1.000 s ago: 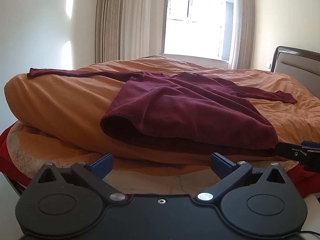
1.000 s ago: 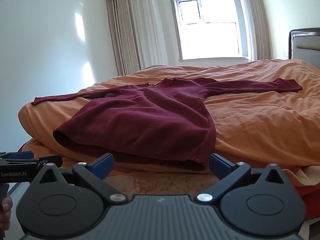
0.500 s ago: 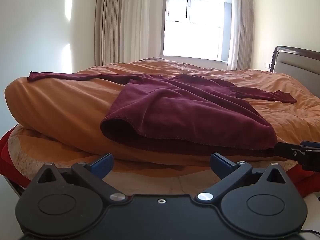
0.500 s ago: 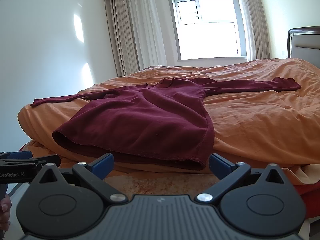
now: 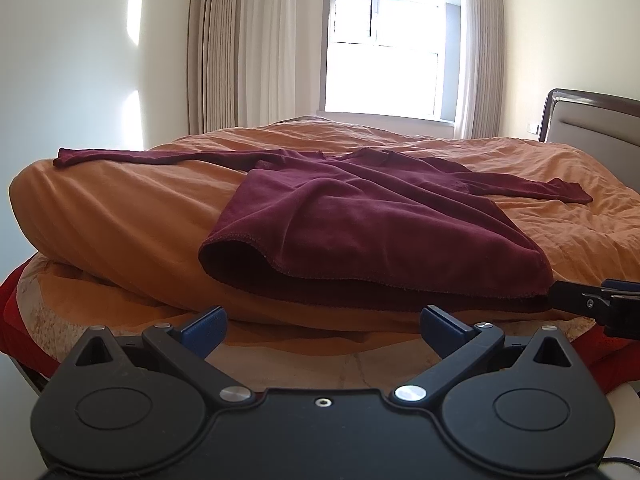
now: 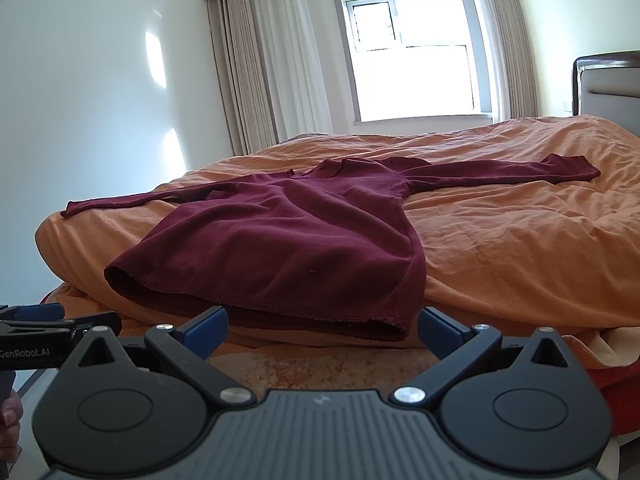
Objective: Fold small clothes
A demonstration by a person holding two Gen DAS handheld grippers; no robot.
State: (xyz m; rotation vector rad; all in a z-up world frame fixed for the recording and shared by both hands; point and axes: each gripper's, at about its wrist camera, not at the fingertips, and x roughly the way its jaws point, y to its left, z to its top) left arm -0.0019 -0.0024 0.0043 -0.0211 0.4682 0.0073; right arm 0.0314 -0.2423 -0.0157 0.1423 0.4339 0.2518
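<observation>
The biggest risk from here is a bad pinch at the hem: the sweater (image 5: 372, 232) lies with its lower edge draped over the rounded near edge of the bed (image 5: 120, 216), and its opening gapes at the left corner, so fingers closing there could catch only the top layer, or grab the orange duvet (image 6: 520, 240) underneath along with it. A one-layer grip would pull the front away from the back and leave the fold lopsided. Dragging the cloth toward the edge could also slide it off the bed.

The sweater is dark red, long-sleeved, laid flat and face up on the duvet, collar toward the window (image 6: 412, 48). Both sleeves stretch straight out to either side. The body shows soft wrinkles, and the hem seems slightly rolled, though the low angle makes that hard to judge.

The left gripper (image 5: 322, 324) hovers just short of the hem, its fingers spread wide and holding nothing. The right gripper (image 6: 322, 322) is level with it near the hem's right corner, fingers likewise apart and empty.
</observation>
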